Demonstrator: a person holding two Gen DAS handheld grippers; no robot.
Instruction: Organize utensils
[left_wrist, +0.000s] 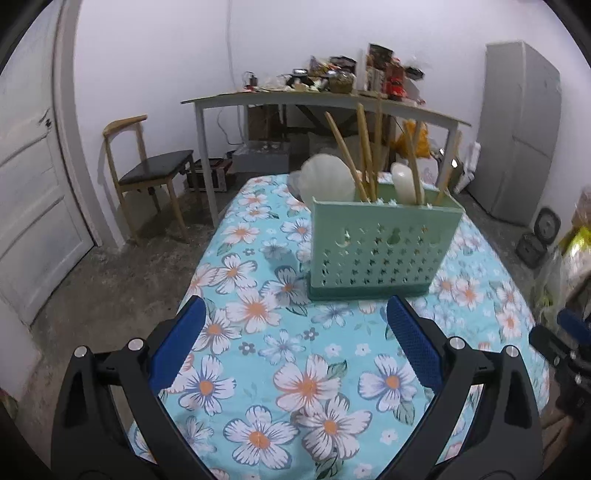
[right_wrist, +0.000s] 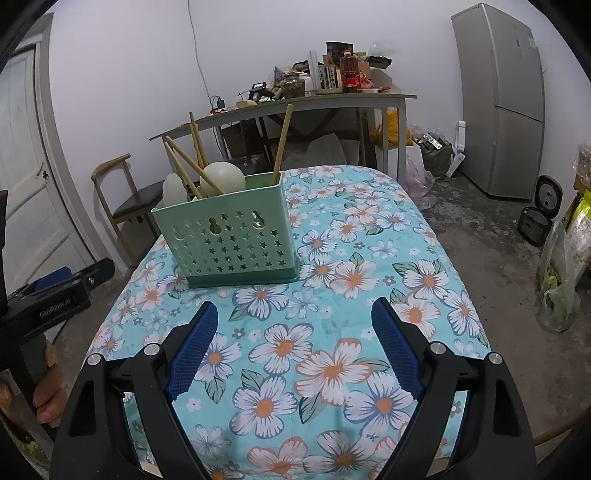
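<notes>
Now both grippers hang wide open over the flowered table, nothing between their blue pads.

Up front, the left gripper (left_wrist: 295, 306) points down at the floral tablecloth (left_wrist: 280, 369), jaws spread and empty, and the right gripper (right_wrist: 295, 306) does the same on its side, its fingers well apart with only cloth showing between them. Just beyond both sets of fingertips stands the green utensil holder (right_wrist: 229, 247), upright on the cloth, its star-punched wall facing the cameras. Wooden chopsticks (right_wrist: 282, 140) lean out of its top at different angles, and pale white spoons (right_wrist: 221, 177) poke up beside them. Neither gripper touches the holder. Behind, a cluttered side table (right_wrist: 332, 99) sits against the wall.
</notes>
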